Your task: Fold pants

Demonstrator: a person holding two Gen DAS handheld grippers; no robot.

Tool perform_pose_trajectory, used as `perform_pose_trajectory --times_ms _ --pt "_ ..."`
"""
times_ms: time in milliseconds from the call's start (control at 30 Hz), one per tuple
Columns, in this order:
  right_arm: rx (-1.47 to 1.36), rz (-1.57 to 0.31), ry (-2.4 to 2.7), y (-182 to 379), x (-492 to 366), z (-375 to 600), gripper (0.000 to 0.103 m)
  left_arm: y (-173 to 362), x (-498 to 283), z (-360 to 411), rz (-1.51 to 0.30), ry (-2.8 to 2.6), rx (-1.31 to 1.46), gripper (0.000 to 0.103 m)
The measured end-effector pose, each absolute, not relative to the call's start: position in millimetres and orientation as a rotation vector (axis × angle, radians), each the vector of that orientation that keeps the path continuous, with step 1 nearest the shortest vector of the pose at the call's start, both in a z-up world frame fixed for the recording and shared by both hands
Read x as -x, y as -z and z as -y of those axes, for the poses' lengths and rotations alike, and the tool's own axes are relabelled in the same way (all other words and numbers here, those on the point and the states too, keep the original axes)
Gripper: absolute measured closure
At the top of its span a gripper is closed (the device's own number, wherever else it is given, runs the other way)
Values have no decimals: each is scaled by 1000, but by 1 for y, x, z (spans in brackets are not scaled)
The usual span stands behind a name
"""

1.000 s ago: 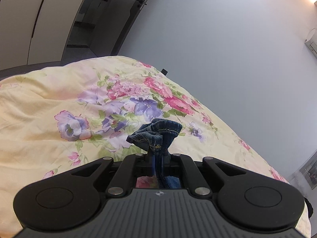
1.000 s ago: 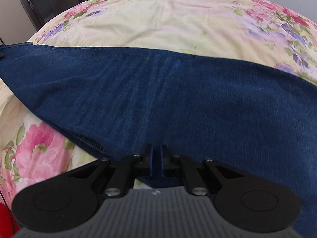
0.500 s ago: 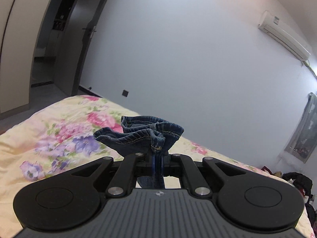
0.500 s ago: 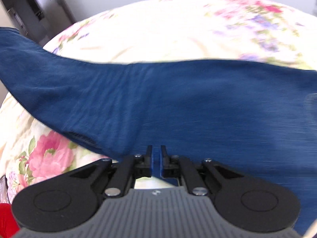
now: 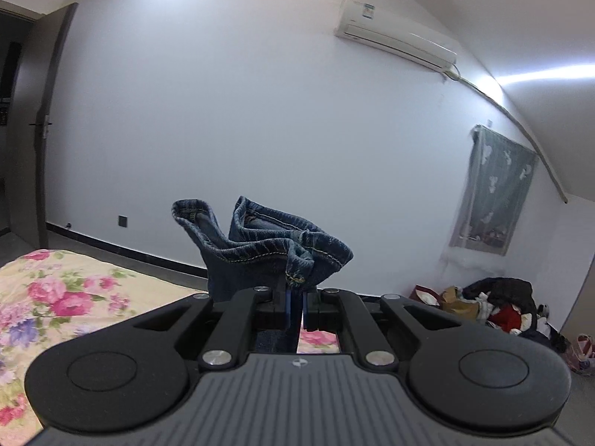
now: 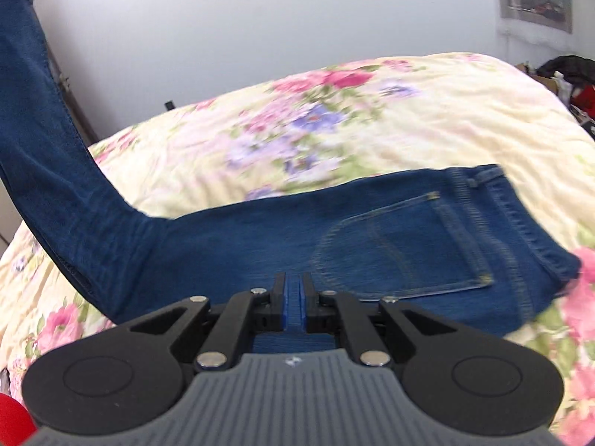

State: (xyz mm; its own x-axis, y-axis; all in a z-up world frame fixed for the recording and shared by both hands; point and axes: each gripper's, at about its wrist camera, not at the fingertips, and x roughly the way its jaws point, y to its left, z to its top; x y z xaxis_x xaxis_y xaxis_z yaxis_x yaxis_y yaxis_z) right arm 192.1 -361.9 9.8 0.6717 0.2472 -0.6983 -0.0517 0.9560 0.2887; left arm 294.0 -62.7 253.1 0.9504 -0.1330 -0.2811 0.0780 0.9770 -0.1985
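Above the bed (image 6: 372, 111), both hand-held grippers (image 5: 295, 303) (image 6: 295, 310) pinch the pants (image 6: 260, 238); cloth hides fingertips.

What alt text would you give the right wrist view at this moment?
The right gripper, jaws shut on blue jeans, holds them over a floral bedspread. The seat, with its back pocket, lies to the right; one leg rises at the left edge. The picture is slightly blurred.
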Motion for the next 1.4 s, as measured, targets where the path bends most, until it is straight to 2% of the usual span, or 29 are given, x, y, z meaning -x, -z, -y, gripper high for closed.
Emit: perform_pose_trajectory --times_ms 200,400,533,700,900,967,1000,1067,1233,1300,1367,1400 --pt "-299 -813 -76 -2 -180 444 102 -201 -328 185 -415 258 184 98" --pt "-344 -858 -1 30 -170 500 101 -89 -344 300 -645 392 143 98" --pt "-345 -901 19 49 -168 518 101 -17 -333 340 -841 505 120 98" --pt "-334 -940 5 60 -165 522 99 31 -321 364 -996 636 79 94" --pt "-352 -950 -25 61 -164 513 99 46 -327 355 -1134 750 140 69" --pt "-372 -940 -35 56 -163 510 98 40 -326 348 -1137 803 165 32" --pt "-381 -933 -40 53 -163 507 98 36 -325 343 -1134 836 198 29" --pt "-390 -917 -42 47 -161 503 86 26 -322 334 -1111 860 215 30" --pt "-437 -873 -46 34 -163 497 69 7 -318 300 -1032 793 90 30" --pt "-505 -853 -24 35 -167 502 68 2 -317 274 -983 736 26 30" --pt "-601 -835 17 39 -175 511 60 0 -317 246 -943 663 -30 30" --pt "-642 -827 36 40 -179 515 59 0 -318 230 -926 618 -54 30"
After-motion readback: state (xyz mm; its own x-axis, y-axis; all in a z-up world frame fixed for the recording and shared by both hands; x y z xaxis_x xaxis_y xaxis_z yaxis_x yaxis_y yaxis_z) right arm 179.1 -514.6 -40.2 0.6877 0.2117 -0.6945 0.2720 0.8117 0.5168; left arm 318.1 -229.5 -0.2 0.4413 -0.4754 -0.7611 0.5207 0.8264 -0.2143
